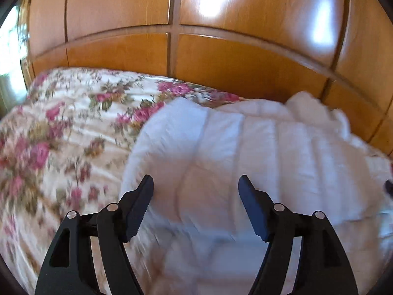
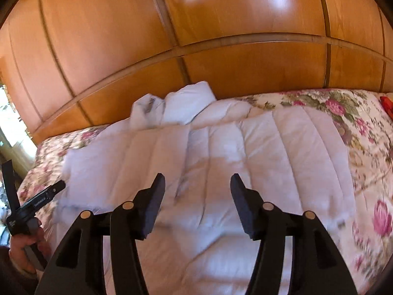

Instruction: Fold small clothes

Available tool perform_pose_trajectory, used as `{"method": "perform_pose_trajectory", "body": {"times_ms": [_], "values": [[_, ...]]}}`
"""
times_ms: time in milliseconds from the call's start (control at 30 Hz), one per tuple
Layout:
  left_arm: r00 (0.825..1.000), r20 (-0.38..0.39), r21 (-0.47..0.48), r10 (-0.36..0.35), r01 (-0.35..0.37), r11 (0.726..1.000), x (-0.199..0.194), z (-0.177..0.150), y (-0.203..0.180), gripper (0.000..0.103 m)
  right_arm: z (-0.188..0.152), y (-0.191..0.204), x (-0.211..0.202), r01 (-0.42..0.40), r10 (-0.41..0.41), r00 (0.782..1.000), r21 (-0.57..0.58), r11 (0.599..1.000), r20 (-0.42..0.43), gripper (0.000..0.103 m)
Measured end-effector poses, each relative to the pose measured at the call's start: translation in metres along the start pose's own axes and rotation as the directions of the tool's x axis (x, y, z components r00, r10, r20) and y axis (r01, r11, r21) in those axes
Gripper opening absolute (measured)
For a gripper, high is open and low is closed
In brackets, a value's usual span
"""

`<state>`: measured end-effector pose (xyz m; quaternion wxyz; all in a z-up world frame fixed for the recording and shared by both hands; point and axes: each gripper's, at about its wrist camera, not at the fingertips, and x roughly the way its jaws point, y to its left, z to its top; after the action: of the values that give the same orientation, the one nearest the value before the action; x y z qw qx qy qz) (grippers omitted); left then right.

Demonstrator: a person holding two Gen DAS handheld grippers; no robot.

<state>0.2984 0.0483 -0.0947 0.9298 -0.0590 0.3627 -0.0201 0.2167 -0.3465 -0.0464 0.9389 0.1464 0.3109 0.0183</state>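
A white ribbed garment point(image 1: 245, 147) lies spread on the floral bedspread point(image 1: 61, 135), with a bunched part at its far end point(image 1: 309, 108). My left gripper point(image 1: 196, 184) is open and empty, hovering over the garment's near left part. In the right wrist view the same garment point(image 2: 245, 152) lies flat, bunched at the far end point(image 2: 176, 105). My right gripper point(image 2: 197, 184) is open and empty above its near middle. The left gripper and the hand that holds it show at the left edge point(image 2: 32, 206), beside the garment's left border.
A wooden panelled wardrobe point(image 2: 196, 36) stands just behind the bed. A red object point(image 2: 386, 104) lies on the bedspread point(image 2: 363, 147) at the far right. A bright window point(image 1: 9, 49) is at the far left.
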Motion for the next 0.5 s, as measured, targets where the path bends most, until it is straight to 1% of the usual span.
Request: {"method": "perform_pose_trajectory", "body": {"times_ms": [33, 100, 133, 167, 200, 233, 267, 300, 367, 400, 433, 467, 500], "values": [[1.000, 0.015, -0.007, -0.026, 0.026, 1.000, -0.013, -0.004, -0.002, 0.070, -0.006, 0.000, -0.004, -0.003, 0.003, 1.000, 0.006, 1.000, -0.017, 0.056], [0.998, 0.046, -0.007, -0.049, 0.049, 0.999, -0.031, -0.008, -0.004, 0.071, -0.016, -0.003, -0.010, -0.004, 0.005, 0.999, 0.029, 1.000, -0.043, 0.056], [0.993, 0.095, -0.020, -0.067, 0.069, 0.997, -0.047, -0.010, -0.002, 0.073, -0.022, -0.006, -0.012, -0.013, 0.016, 0.998, 0.045, 0.999, -0.065, 0.056], [0.985, 0.152, -0.039, -0.079, 0.086, 0.996, -0.060, -0.011, 0.001, 0.082, -0.028, -0.008, -0.013, -0.020, 0.024, 0.996, 0.051, 0.999, -0.084, 0.056], [0.971, 0.224, -0.065, -0.081, 0.098, 0.993, -0.074, -0.013, 0.006, 0.089, -0.035, -0.009, -0.016, -0.015, 0.020, 0.995, 0.045, 0.999, -0.101, 0.056], [0.943, 0.325, -0.103, -0.070, 0.109, 0.989, -0.090, -0.015, 0.015, 0.090, -0.038, -0.009, -0.016, -0.009, 0.013, 0.994, 0.038, 0.999, -0.110, 0.056], [0.915, 0.400, -0.149, -0.044, 0.112, 0.982, -0.104, -0.017, 0.025, 0.092, -0.044, -0.008, -0.020, -0.004, 0.007, 0.993, 0.030, 1.000, -0.117, 0.056], [0.905, 0.425, -0.182, -0.027, 0.114, 0.977, -0.110, -0.015, 0.033, 0.092, -0.048, -0.008, -0.023, -0.002, 0.005, 0.992, 0.026, 1.000, -0.122, 0.056], [0.874, 0.486, -0.301, 0.010, 0.156, 0.941, -0.128, -0.012, 0.060, 0.092, -0.055, -0.008, -0.032, -0.011, 0.014, 0.992, 0.024, 1.000, -0.125, 0.056], [0.857, 0.514, -0.358, 0.045, 0.166, 0.919, -0.136, -0.011, 0.073, 0.092, -0.057, -0.010, -0.037, -0.016, 0.019, 0.992, 0.023, 1.000, -0.122, 0.056], [0.846, 0.528, -0.416, 0.080, 0.176, 0.892, -0.147, -0.011, 0.087, 0.092, -0.059, -0.010, -0.042, -0.019, 0.021, 0.993, 0.021, 1.000, -0.115, 0.056], [0.843, 0.530, -0.462, 0.091, 0.197, 0.865, -0.155, -0.009, 0.103, 0.092, -0.061, -0.009, -0.045, -0.018, 0.020, 0.994, 0.018, 1.000, -0.108, 0.057], [0.841, 0.532, -0.485, 0.101, 0.205, 0.850, -0.159, -0.009, 0.111, 0.092, -0.063, -0.008, -0.048, -0.017, 0.019, 0.995, 0.015, 1.000, -0.103, 0.058]]}}
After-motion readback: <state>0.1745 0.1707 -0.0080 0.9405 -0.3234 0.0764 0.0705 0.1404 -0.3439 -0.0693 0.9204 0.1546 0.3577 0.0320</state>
